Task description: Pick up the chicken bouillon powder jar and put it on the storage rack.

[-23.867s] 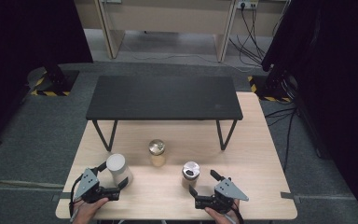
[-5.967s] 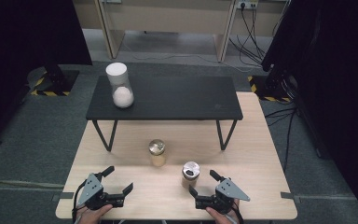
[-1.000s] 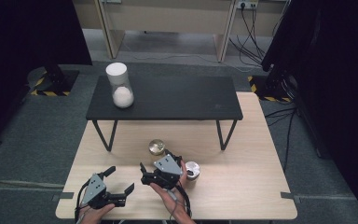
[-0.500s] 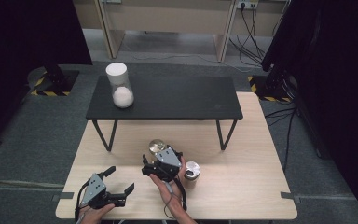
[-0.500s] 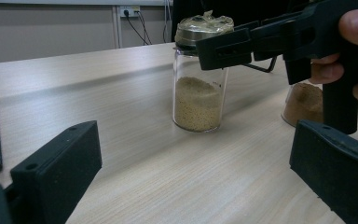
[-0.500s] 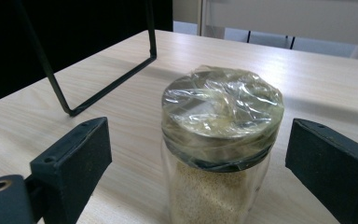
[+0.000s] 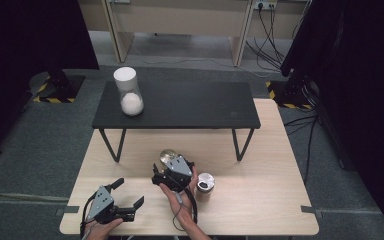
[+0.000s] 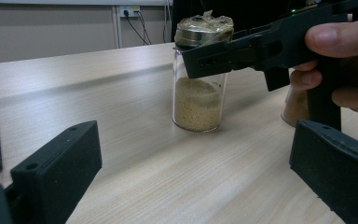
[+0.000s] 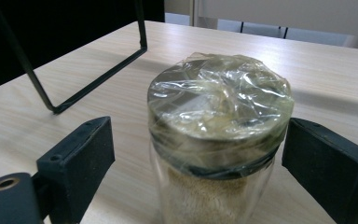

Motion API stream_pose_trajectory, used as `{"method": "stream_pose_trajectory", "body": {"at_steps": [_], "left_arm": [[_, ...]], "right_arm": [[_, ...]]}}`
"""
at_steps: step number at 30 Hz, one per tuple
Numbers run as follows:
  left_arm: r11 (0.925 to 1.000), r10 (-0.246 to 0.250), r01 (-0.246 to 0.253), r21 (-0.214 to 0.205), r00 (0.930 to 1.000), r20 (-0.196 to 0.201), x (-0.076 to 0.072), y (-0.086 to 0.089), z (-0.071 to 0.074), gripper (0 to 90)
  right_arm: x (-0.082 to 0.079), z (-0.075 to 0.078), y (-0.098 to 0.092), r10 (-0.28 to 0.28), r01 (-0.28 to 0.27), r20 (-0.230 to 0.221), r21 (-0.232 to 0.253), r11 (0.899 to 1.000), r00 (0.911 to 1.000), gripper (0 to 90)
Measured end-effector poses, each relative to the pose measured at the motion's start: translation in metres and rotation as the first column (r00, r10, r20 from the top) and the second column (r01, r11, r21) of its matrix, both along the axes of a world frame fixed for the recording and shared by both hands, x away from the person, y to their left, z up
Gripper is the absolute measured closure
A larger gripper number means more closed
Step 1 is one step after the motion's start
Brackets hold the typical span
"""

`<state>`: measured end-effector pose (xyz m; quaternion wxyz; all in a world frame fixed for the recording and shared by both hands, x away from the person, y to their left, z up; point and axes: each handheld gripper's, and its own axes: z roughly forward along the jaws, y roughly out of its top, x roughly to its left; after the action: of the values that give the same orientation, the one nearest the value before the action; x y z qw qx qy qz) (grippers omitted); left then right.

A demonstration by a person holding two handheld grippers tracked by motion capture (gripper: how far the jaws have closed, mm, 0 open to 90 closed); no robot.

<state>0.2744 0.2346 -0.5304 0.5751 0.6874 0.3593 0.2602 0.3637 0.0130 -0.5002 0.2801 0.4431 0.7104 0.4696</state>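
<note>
A glass jar of yellow grains with a film-wrapped lid stands on the wooden table. My right gripper reaches it from the near side. In the right gripper view the jar's lid sits between the jaws of the right gripper. These have just been closing, and a gap still shows at the left jaw. From the left gripper view one black jaw crosses the jar just under its lid. My left gripper rests open near the front edge, its jaws wide in its own view.
A second jar with a silver lid stands just right of my right hand; its brown contents show behind the fingers. A low black table at the back carries a white-lidded jar with a white ball.
My right gripper has moved a little toward the grain jar and its jaws now flank the lid. The left gripper has stayed in place.
</note>
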Motion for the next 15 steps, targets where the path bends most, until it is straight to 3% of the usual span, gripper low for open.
{"method": "stream_pose_trajectory", "body": {"at_steps": [15], "left_arm": [[1.0000,-0.002,0.002,0.001,1.0000,0.000,0.0000,-0.0001,0.0000,1.7]], "right_arm": [[0.0099,-0.0094,0.0045,-0.012,0.011,-0.013,-0.060,0.998,0.9998,15.7]]}}
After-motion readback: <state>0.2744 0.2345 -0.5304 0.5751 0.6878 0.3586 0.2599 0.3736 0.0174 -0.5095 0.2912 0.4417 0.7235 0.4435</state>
